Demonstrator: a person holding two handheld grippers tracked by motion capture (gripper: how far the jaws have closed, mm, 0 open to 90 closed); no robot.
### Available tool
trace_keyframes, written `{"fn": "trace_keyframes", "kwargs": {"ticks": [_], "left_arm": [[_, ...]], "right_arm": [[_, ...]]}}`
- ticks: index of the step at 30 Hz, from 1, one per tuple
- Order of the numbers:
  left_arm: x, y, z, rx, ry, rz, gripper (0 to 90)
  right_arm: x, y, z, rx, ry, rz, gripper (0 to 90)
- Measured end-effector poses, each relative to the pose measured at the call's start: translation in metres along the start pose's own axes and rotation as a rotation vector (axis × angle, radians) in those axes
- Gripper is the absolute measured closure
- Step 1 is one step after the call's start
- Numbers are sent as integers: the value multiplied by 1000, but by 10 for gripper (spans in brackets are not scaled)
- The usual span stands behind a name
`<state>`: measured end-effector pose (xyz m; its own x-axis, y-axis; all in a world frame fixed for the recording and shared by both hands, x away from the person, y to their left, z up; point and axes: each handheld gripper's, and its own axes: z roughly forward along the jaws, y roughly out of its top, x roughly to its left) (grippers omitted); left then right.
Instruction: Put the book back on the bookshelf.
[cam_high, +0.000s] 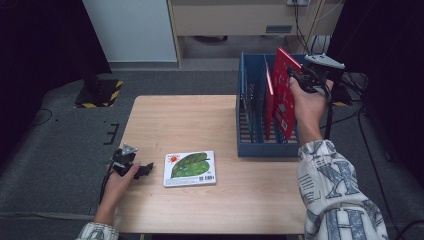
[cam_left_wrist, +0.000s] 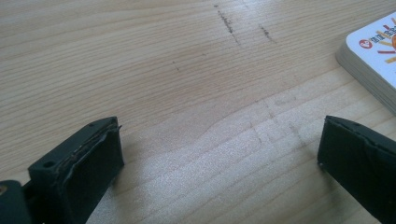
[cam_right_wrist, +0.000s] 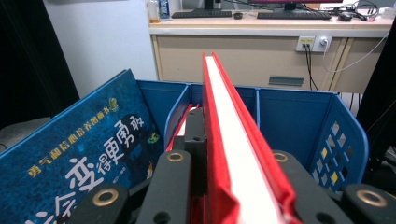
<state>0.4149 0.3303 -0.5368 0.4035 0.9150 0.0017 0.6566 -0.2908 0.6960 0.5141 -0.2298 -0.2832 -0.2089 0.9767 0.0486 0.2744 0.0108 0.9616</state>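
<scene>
Just right of the left tool (cam_high: 146, 169), near its tips but not touching, the green book (cam_high: 190, 168) lies flat on the worktop (cam_high: 180, 120). That tool rests low with its jaws spread wide and nothing between them; in the left gripper view only a corner of the green book (cam_left_wrist: 373, 60) sits off to the far right of the open gap. Farther right, the right tool (cam_high: 295, 77) is clamped on the upper edge of the red book (cam_high: 284, 95), which stands on edge, tilted, its lower part down in the blue rack (cam_high: 250, 100). Its long axis runs straight away from that tool, between the rack's dividers, with a blue book (cam_right_wrist: 79, 154) leaning in the slot on the tool's left. The next move probably depends on lowering the red book along that slot.
</scene>
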Motion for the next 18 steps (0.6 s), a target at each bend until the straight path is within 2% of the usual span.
{"fn": "trace_keyframes", "kwargs": {"ticks": [18], "left_arm": [[0, 0, 0, 0, -2, 2, 0]], "right_arm": [[0, -18, 17, -1, -43, 20, 790]]}}
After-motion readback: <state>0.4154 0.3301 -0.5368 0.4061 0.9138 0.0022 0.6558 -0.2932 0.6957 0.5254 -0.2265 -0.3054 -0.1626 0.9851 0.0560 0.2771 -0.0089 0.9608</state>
